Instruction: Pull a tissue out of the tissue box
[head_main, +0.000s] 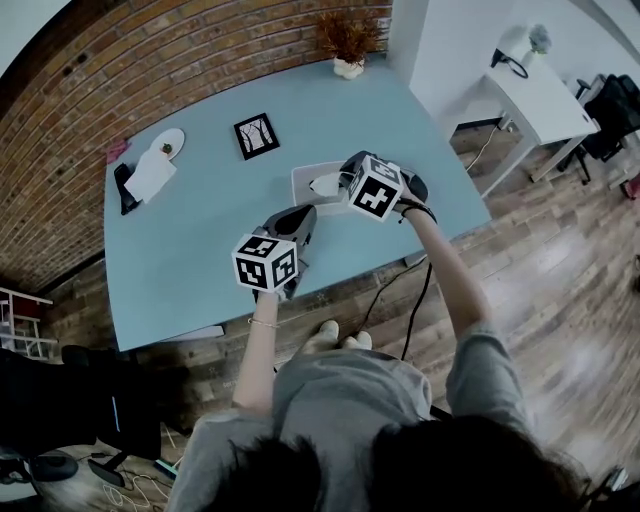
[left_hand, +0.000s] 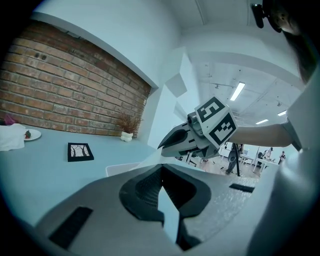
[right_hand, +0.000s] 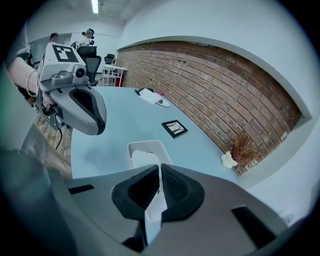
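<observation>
Extraction step in hand: the right gripper (right_hand: 159, 175) is clenched on a thin white tissue (right_hand: 146, 159) that rises from the shallow white rectangular tissue box (right_hand: 151, 145) on the pale blue table (right_hand: 110, 130). Next, a steady upward lift should free it. The left gripper (left_hand: 161, 172), jaws seemingly together and empty, hovers beside the box. Only the right gripper view shows the pinch; the head view places the box mid-table.

1 tissue box (head_main: 303, 176), 1 frame (head_main: 257, 135), 1 plant (head_main: 347, 38).

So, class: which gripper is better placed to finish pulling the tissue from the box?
Right: the right gripper is shut on the tissue above the tissue box; the left gripper holds nothing.
</observation>
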